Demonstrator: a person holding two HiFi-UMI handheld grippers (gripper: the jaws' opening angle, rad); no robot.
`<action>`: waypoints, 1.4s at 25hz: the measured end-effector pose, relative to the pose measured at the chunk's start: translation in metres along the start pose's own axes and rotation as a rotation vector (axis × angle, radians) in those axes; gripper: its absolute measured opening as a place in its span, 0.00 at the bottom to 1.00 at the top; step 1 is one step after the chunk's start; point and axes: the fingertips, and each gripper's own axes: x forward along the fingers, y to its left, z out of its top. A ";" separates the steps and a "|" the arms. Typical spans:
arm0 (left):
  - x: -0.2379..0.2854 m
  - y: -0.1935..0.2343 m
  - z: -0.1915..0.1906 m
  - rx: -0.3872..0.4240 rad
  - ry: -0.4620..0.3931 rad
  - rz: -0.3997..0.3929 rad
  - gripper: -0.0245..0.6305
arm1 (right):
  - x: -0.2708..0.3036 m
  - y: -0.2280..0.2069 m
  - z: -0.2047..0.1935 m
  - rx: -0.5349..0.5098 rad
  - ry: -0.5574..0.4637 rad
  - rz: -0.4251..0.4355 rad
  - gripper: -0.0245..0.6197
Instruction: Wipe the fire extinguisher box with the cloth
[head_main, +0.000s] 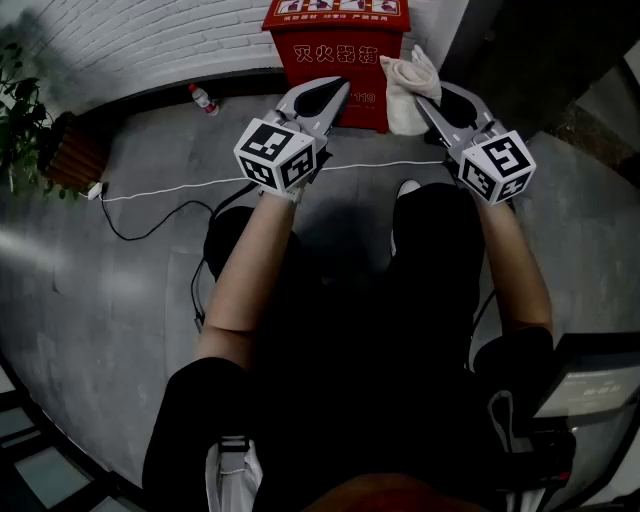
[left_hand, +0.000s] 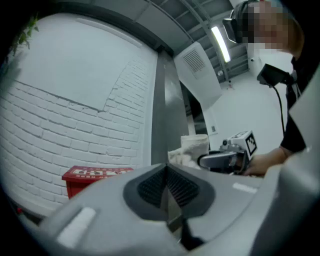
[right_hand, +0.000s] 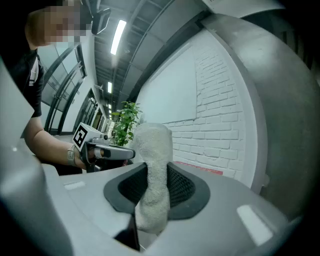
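One bottle (head_main: 203, 98), one fire extinguisher box (head_main: 335, 42), one cloth (head_main: 408, 88).
Your left gripper (head_main: 336, 86) is closed on nothing; your right gripper (head_main: 426, 97) clamps the cloth by the box's right edge. Grey floor (head_main: 130, 270), white brick wall (head_main: 150, 40).

There are two grippers: one left gripper (head_main: 335, 88) and one right gripper (head_main: 428, 100). One red box (head_main: 335, 50) is at 12 o'clock and one cloth (head_main: 410, 85) at 1 o'clock. One bottle (head_main: 203, 98) is at 11 o'clock, one plant (head_main: 20, 120) at 10 o'clock. There are two cables at 9 o'clock: one white cable (head_main: 170, 188), one black cable (head_main: 130, 232).
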 end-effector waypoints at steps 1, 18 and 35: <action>0.003 0.000 -0.001 0.001 0.001 -0.006 0.04 | 0.002 -0.001 -0.002 0.003 0.000 -0.001 0.19; 0.116 0.094 -0.074 -0.034 0.058 -0.004 0.04 | 0.101 -0.107 -0.091 0.077 0.028 0.014 0.19; 0.166 0.142 -0.102 -0.062 0.045 0.054 0.04 | 0.123 -0.186 -0.110 0.047 0.013 -0.101 0.19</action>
